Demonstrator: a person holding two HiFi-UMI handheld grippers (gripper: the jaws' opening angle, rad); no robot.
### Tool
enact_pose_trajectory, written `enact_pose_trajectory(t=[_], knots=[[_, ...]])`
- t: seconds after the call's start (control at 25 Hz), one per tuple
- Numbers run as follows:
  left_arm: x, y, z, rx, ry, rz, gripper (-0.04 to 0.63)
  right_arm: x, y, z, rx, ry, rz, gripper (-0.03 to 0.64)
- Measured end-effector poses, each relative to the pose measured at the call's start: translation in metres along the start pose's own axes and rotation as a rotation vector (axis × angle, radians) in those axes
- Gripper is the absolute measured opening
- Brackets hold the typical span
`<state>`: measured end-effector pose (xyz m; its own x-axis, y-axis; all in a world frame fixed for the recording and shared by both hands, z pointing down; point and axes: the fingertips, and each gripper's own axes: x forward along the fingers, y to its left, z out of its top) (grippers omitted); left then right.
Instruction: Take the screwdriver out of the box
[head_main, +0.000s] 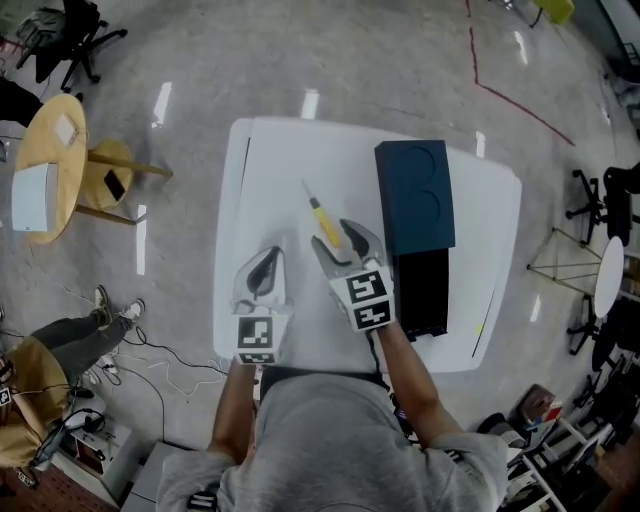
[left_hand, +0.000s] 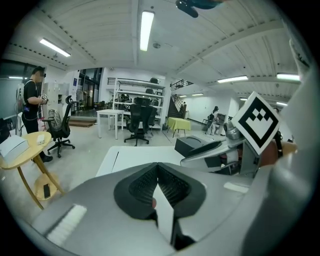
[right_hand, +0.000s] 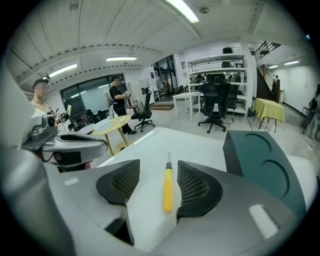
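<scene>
A yellow-handled screwdriver (head_main: 325, 223) (right_hand: 168, 189) lies on the white table (head_main: 270, 170), left of the dark blue box lid (head_main: 415, 195) (right_hand: 260, 160) and the black open box (head_main: 423, 292). My right gripper (head_main: 333, 238) (right_hand: 156, 174) hovers just above the screwdriver's handle, open. The handle shows between the two pads, close to the right one, and neither pad presses on it. My left gripper (head_main: 266, 262) (left_hand: 158, 170) hangs over the table's near left part, its pads meeting at the tips with nothing in them.
A round yellow side table (head_main: 50, 160) stands off to the left with office chairs behind it. A seated person (head_main: 60, 350) and floor cables (head_main: 160, 375) lie at the lower left. Racks, desks and standing people (right_hand: 117, 102) fill the room beyond.
</scene>
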<state>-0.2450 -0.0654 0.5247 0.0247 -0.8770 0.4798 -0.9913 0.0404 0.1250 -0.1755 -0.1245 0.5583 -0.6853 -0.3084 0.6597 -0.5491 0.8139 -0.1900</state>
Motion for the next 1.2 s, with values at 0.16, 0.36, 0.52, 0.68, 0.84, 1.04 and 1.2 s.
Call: enact_pose_trajectory(t=[0.16, 0.36, 0.52, 0.68, 0.84, 1.04, 1.2], knots=[[-0.014, -0.010, 0.012, 0.027, -0.033, -0.006, 0.012, -0.025, -0.005, 0.008, -0.008, -0.052, -0.036, 0.214], [-0.030, -0.026, 0.025, 0.070, -0.073, -0.008, 0.012, -0.062, -0.007, 0.015, -0.011, -0.114, -0.068, 0.188], [-0.045, -0.038, 0.038, 0.085, -0.107, -0.007, 0.011, -0.092, -0.007, 0.016, -0.017, -0.157, -0.091, 0.172], [-0.064, -0.053, 0.051, 0.105, -0.146, -0.002, 0.011, -0.121, -0.004, 0.015, -0.030, -0.204, -0.111, 0.145], [-0.085, -0.067, 0.061, 0.121, -0.181, 0.007, 0.012, -0.153, 0.000, 0.017, -0.041, -0.256, -0.130, 0.125], [-0.110, -0.082, 0.071, 0.154, -0.221, 0.021, 0.012, -0.188, 0.005, 0.015, -0.061, -0.316, -0.145, 0.101], [-0.133, -0.090, 0.076, 0.168, -0.248, 0.042, 0.012, -0.215, 0.012, 0.012, -0.074, -0.360, -0.150, 0.071]])
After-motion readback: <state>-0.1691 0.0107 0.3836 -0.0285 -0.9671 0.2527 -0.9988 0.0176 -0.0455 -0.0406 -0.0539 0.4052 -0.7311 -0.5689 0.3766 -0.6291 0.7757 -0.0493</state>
